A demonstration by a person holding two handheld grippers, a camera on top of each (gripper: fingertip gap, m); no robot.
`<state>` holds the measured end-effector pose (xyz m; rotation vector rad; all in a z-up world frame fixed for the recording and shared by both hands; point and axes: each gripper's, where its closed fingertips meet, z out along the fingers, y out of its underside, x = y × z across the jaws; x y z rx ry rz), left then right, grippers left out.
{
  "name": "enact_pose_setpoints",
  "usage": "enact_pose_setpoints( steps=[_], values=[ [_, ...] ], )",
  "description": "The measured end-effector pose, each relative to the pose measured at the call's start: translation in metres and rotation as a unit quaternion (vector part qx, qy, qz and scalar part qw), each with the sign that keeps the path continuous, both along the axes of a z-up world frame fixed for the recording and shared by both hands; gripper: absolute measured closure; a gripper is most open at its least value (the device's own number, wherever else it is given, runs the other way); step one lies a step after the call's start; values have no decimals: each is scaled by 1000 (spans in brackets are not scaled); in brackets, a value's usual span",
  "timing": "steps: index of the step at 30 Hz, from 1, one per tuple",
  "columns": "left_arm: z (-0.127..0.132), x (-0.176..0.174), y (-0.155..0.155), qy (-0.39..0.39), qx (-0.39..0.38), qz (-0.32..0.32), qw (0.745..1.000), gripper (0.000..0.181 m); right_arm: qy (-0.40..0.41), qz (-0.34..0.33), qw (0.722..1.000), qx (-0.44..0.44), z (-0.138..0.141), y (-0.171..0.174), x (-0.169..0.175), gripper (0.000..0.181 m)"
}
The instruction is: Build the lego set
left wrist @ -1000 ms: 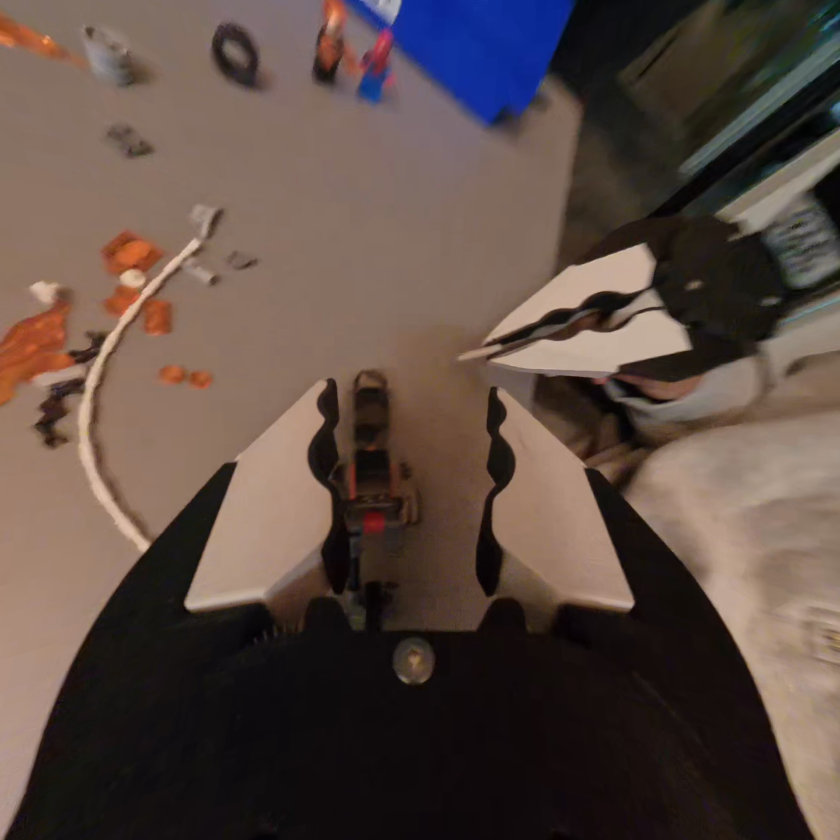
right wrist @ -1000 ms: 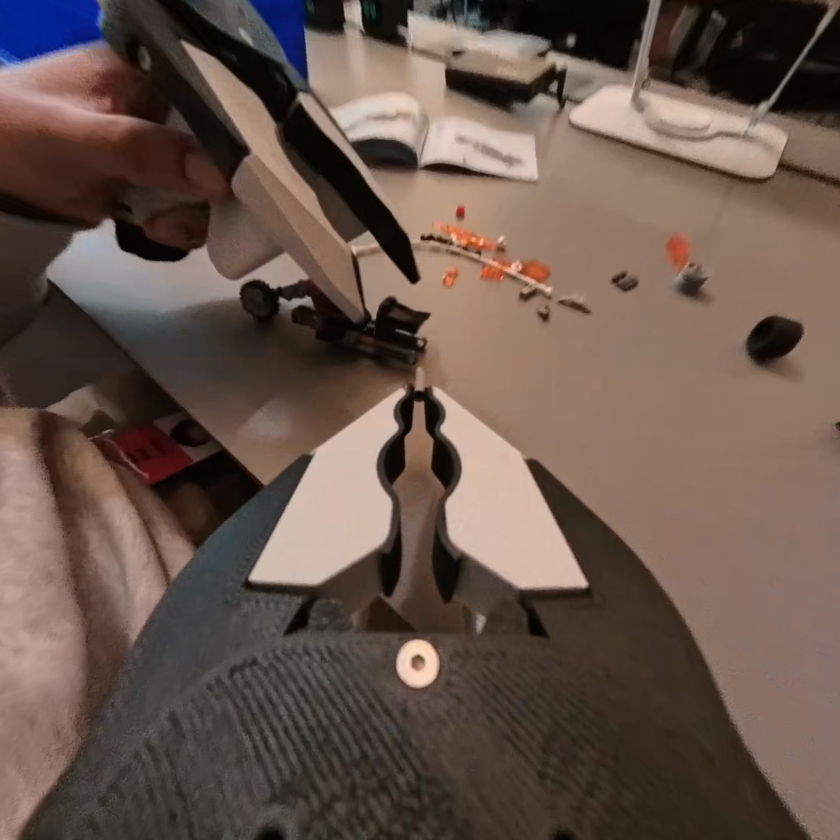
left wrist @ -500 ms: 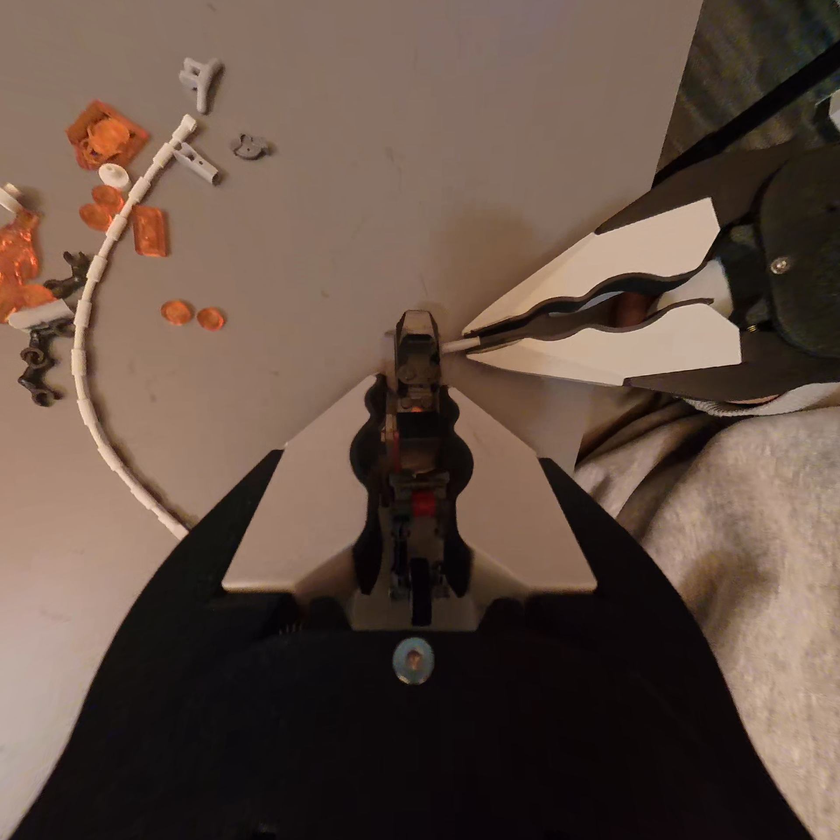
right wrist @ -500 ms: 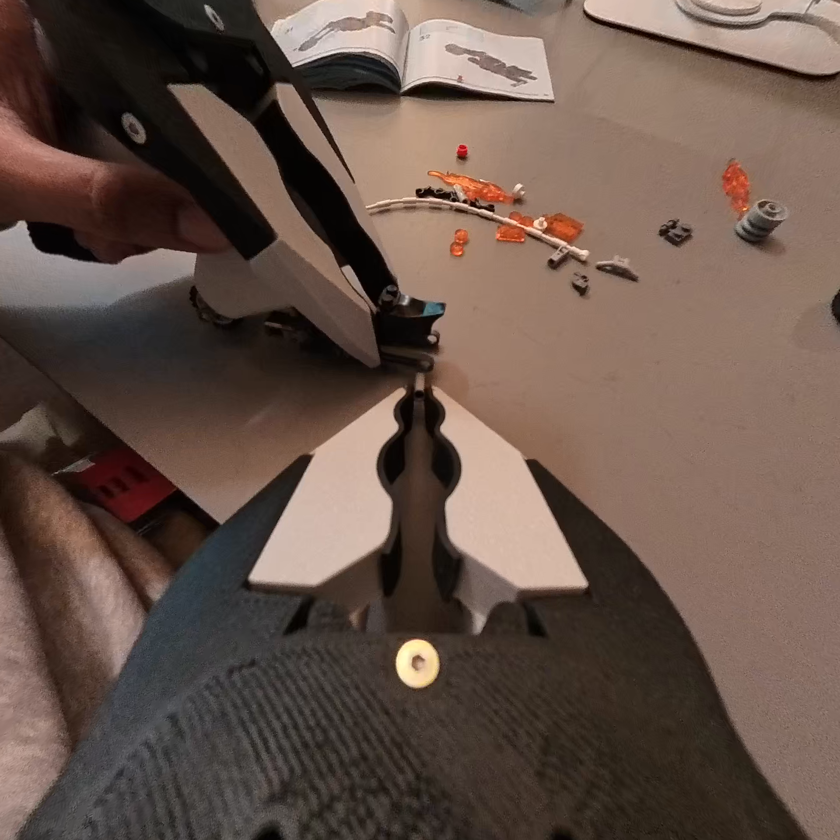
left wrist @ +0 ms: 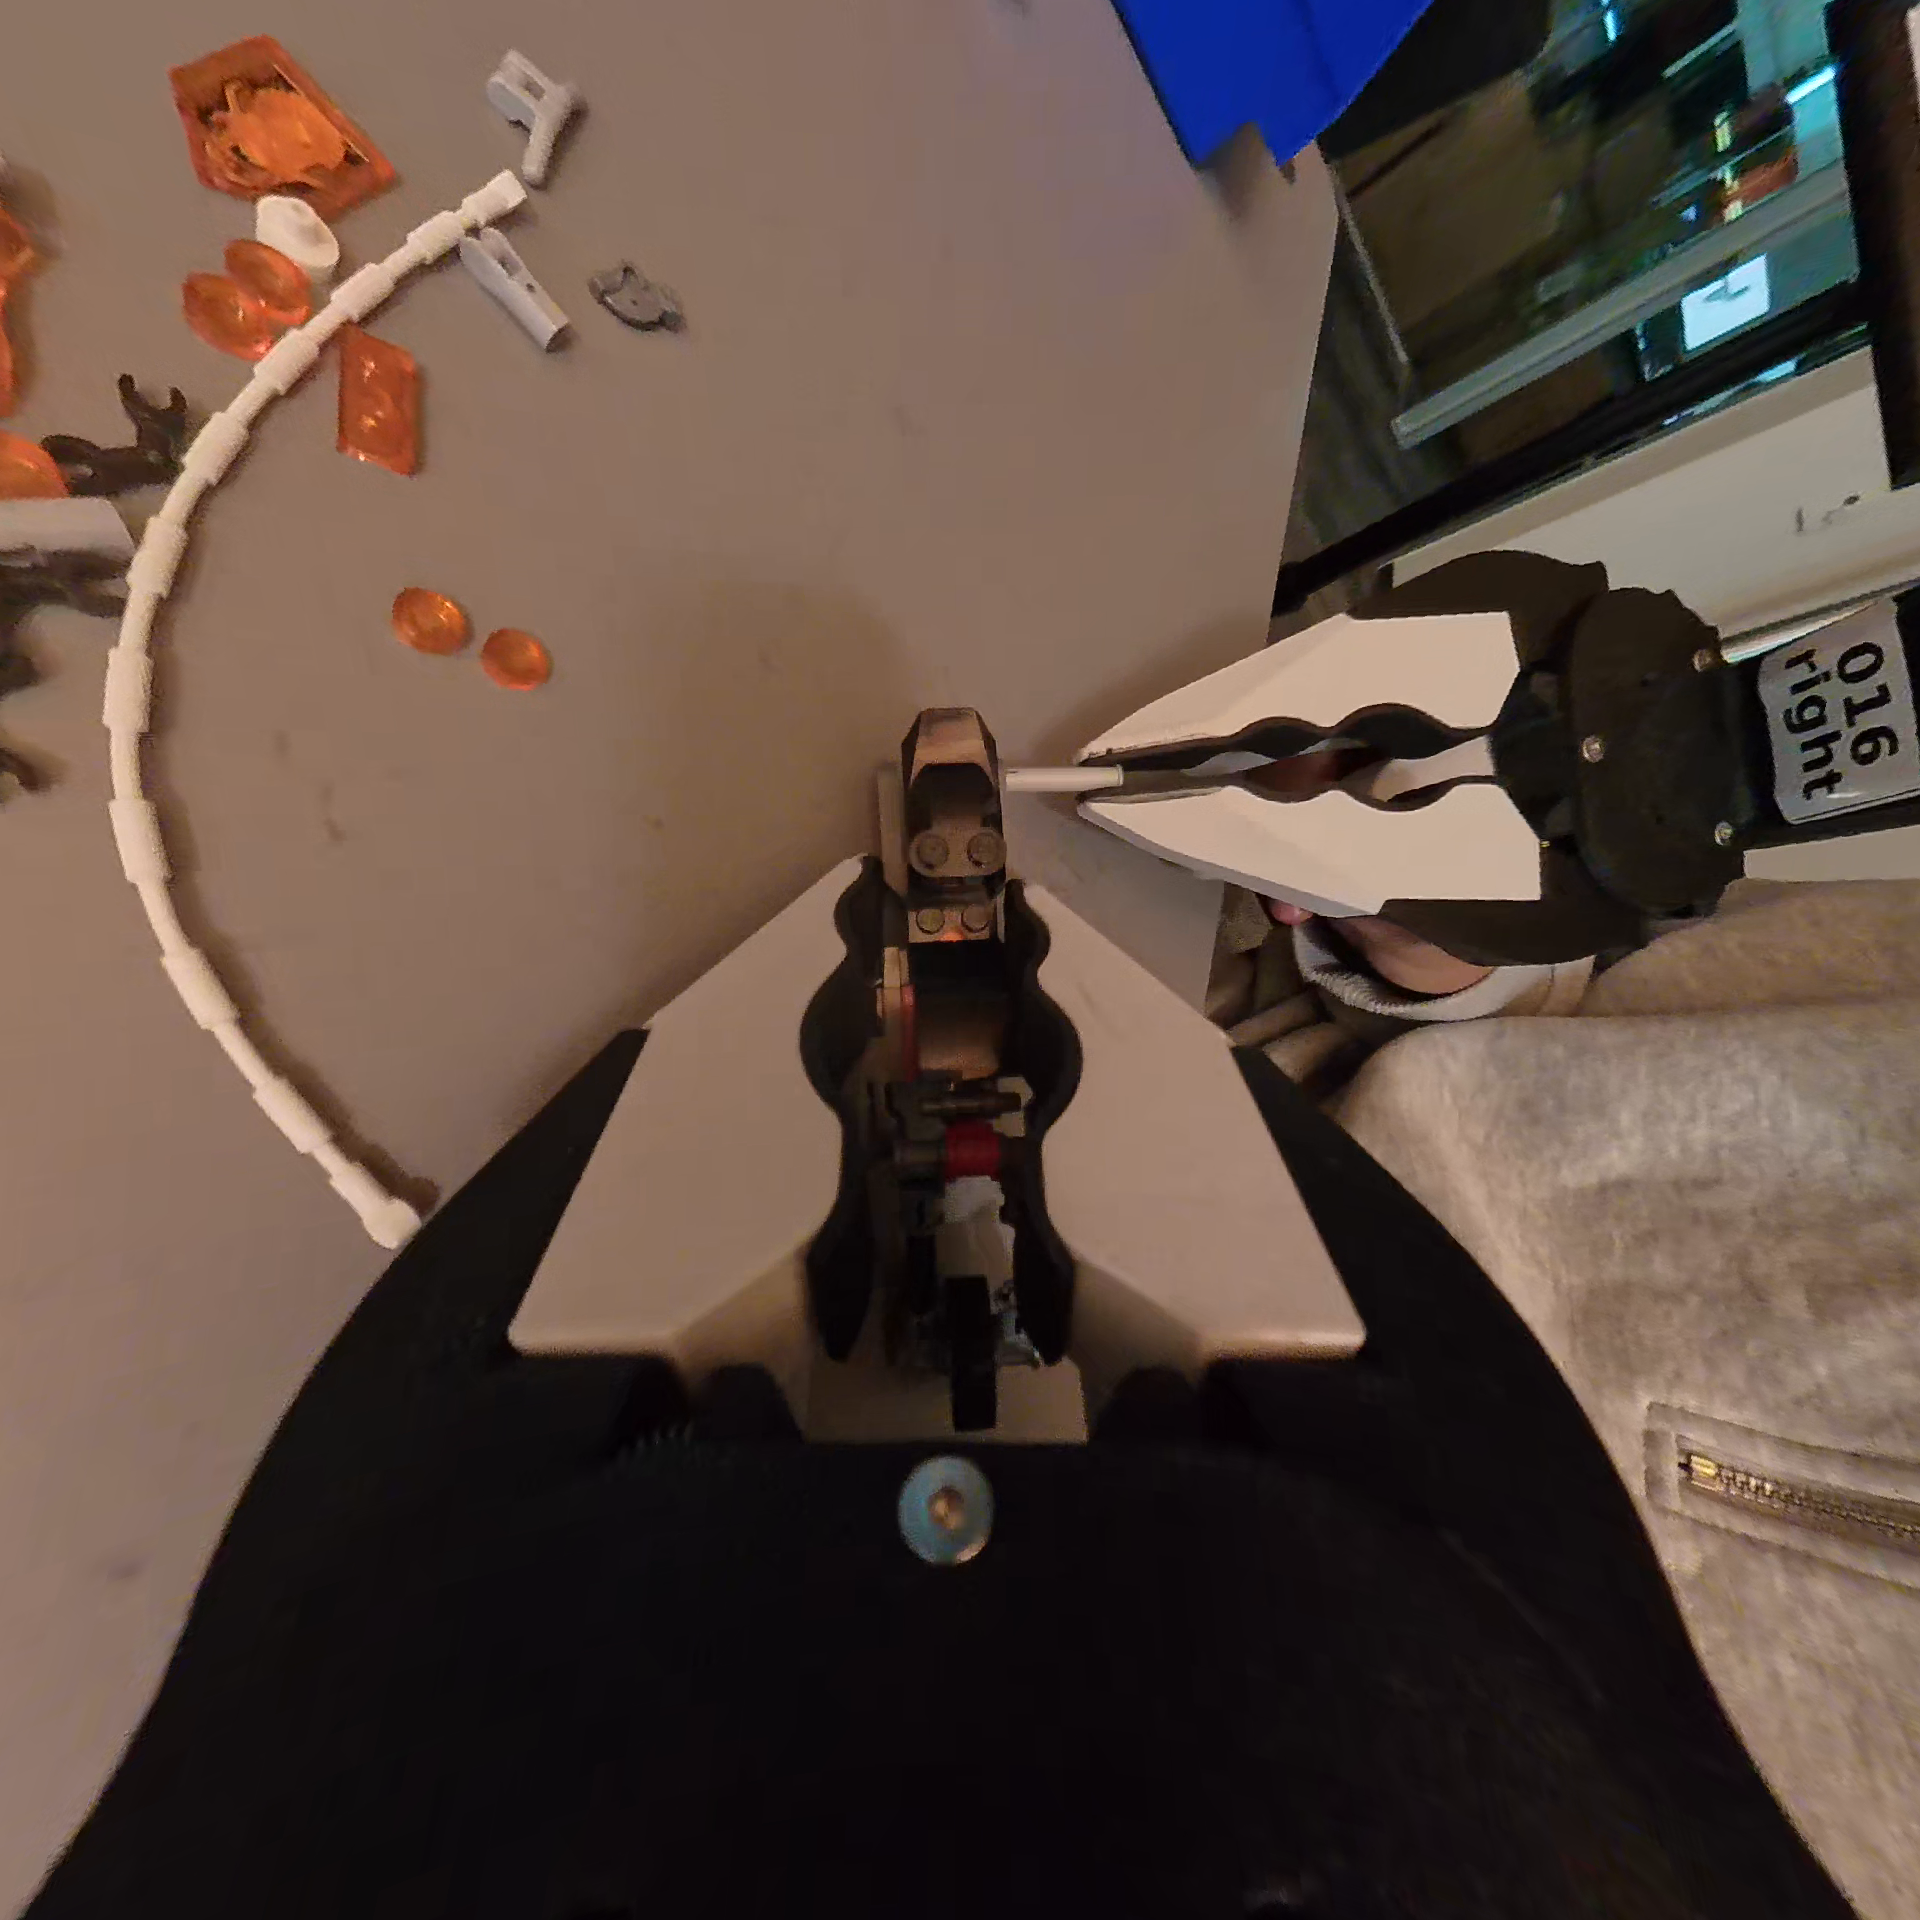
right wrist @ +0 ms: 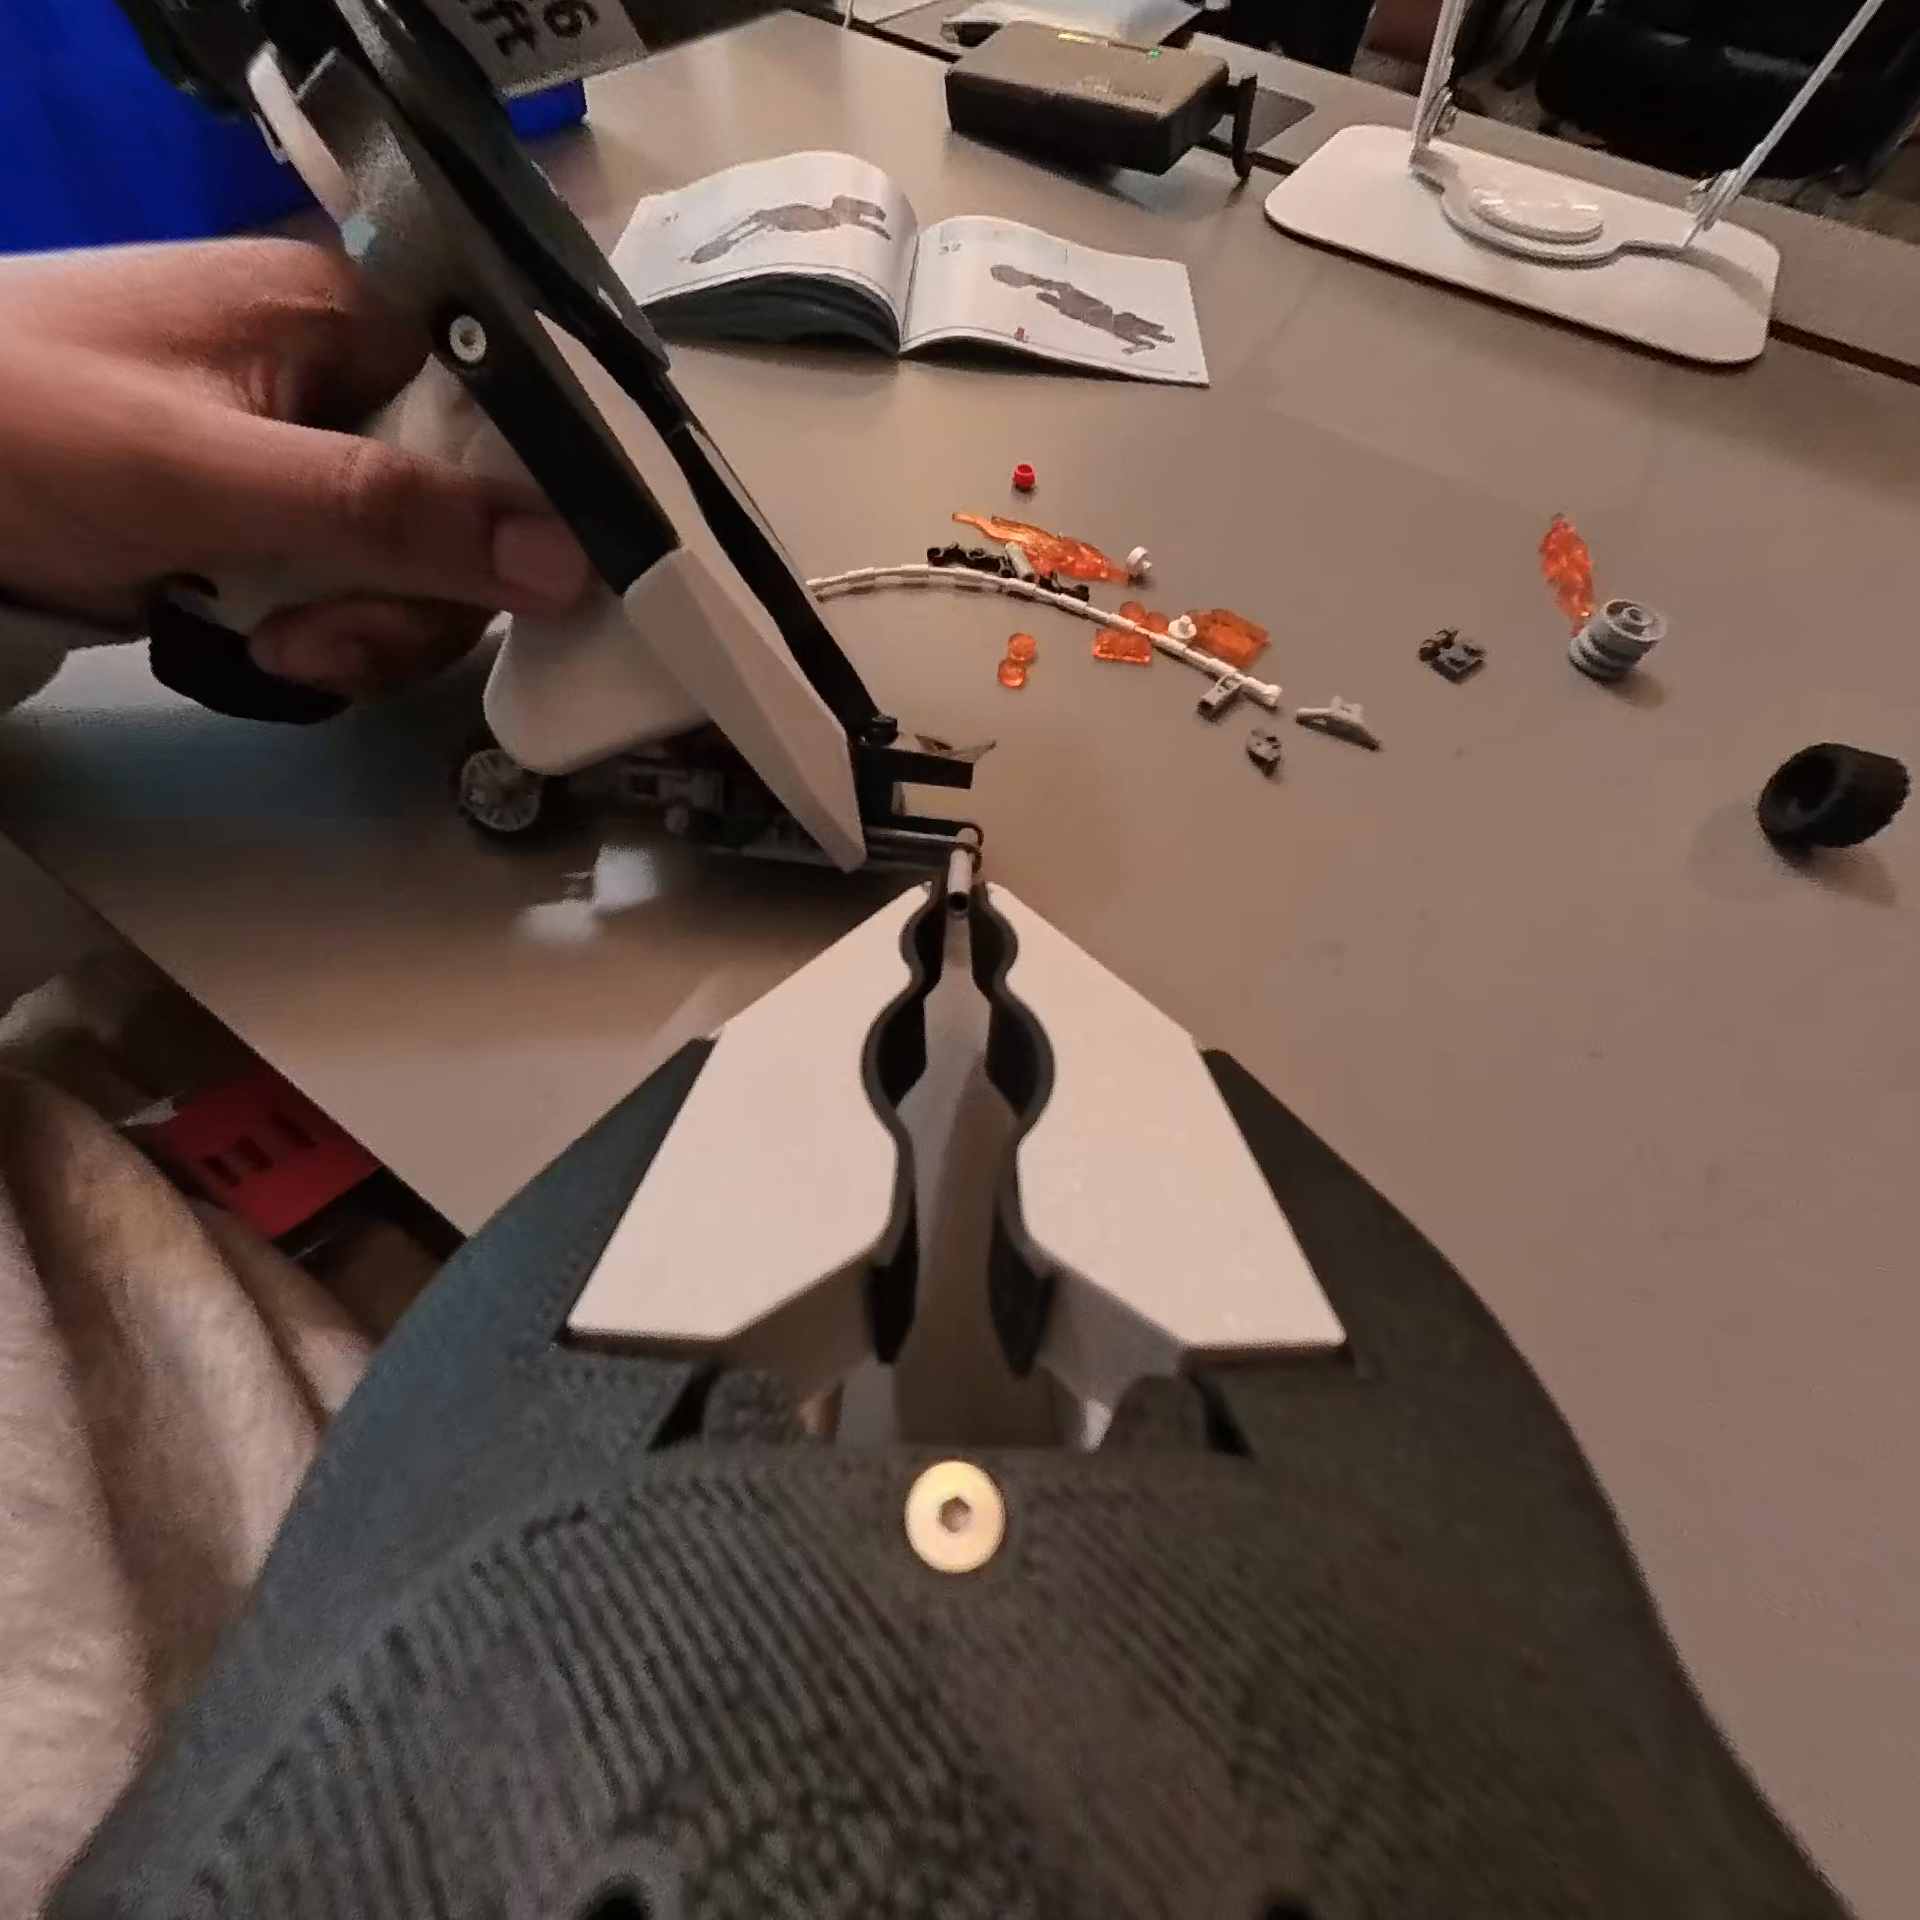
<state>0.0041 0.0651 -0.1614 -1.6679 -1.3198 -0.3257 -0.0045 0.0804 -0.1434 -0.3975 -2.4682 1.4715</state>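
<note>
Closer now, right gripper (left wrist: 1081, 808), pinching a pin (left wrist: 1060, 779), must push it into the model (left wrist: 951, 935) clamped by left gripper (left wrist: 940, 883) at centre.

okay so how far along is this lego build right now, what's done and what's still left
Done: a partly built vehicle with one wheel on, clamped in the left gripper.
In hand: the right gripper pinches a thin white rod against the model's front end.
Left: a loose black tyre, grey wheel hub, orange pieces and white hose lie unused.
</note>
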Motion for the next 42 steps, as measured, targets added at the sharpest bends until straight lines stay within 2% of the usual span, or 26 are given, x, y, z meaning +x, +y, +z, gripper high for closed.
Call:
enact_pose_setpoints(
  steps=[8, 23, 34, 37, 42],
  values=[
    [0, 0, 0, 9, -8, -7, 1000, 159, -16, -1, 1000, -5, 1, 0, -2, 179],
    [-4, -3, 3, 66, -107, -6, 992, 158, -171, -20, 984, -55, -5, 5, -7, 179],
    [-4, -4, 2, 62, -102, 1, 993, 158, -55, 5, 998, 11, -9, 5, -7, 179],
    [-5, -5, 2, 66, -112, 3, 992, 158, -77, -3, 997, 7, -10, 5, -7, 179],
    [-5, -5, 1, 68, -115, 5, 991, 157, -158, -29, 987, -15, -15, 4, -8, 179]
  ],
)
